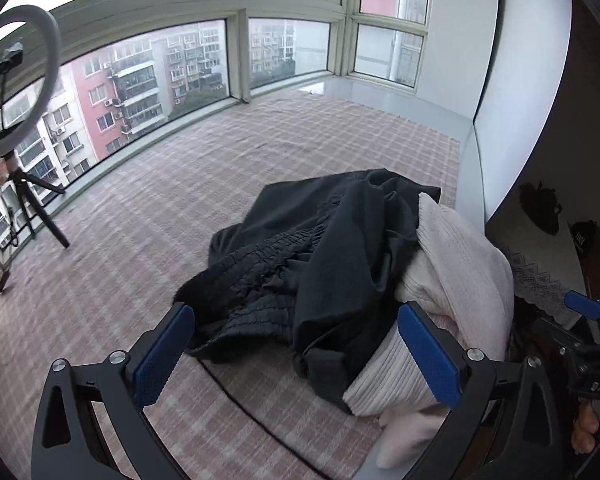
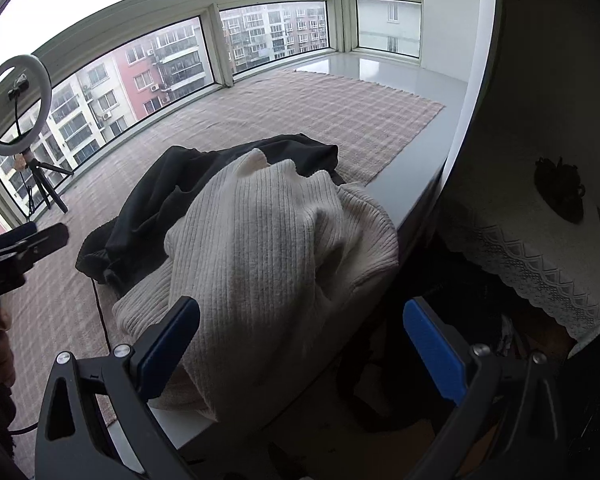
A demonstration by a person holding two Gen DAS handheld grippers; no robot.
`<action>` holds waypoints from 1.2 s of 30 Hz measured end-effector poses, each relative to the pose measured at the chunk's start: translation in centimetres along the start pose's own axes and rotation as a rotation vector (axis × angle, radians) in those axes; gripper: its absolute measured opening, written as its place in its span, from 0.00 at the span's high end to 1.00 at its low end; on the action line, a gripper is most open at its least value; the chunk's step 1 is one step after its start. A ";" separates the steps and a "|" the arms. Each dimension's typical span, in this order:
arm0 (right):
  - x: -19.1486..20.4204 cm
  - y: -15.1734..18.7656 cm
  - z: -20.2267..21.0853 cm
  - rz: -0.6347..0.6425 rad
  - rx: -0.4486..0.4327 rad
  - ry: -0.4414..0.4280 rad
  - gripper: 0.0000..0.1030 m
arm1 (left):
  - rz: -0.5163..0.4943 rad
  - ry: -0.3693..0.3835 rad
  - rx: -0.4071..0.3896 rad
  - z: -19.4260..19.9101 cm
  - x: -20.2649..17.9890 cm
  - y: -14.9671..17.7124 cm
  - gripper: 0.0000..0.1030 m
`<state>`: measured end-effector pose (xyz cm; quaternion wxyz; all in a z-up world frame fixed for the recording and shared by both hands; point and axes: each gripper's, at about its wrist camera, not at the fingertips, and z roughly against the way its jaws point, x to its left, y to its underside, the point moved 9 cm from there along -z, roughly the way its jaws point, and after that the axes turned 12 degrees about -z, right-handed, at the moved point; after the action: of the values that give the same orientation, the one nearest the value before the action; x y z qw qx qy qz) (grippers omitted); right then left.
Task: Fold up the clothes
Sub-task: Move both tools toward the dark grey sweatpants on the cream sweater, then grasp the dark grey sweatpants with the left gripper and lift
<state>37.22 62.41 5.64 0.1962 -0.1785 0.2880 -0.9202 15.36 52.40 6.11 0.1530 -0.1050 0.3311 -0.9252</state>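
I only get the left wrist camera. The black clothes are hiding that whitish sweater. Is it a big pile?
Observer: Yes. In the right wrist view the ribbed sweater is a big crumpled heap, and its near end droops over the edge of the white ledge.
Operator: Is the other gripper grabbing it?
Observer: No. The right gripper has its fingers spread wide and holds nothing.
Operator: Can you see my gripper from there?
Observer: Yes. The left gripper pokes in at the left edge, over the plaid mat and apart from the black garment.
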 end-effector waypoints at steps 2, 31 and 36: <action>-0.3 -0.1 -0.5 -0.004 0.012 -0.008 0.00 | -0.019 0.008 0.045 -2.8 -1.0 -0.5 0.01; 16.1 -1.4 -3.1 0.264 0.058 -0.303 0.00 | 0.504 -0.618 -0.309 31.9 32.6 8.7 0.94; 24.2 1.5 -3.3 0.408 0.091 -0.387 0.00 | 0.629 -0.869 -0.161 40.3 35.0 24.5 0.93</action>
<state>15.36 51.62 7.42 0.4362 -0.2804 0.2337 -0.8225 -0.07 -1.28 24.12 0.5369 -0.3849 0.3229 -0.6778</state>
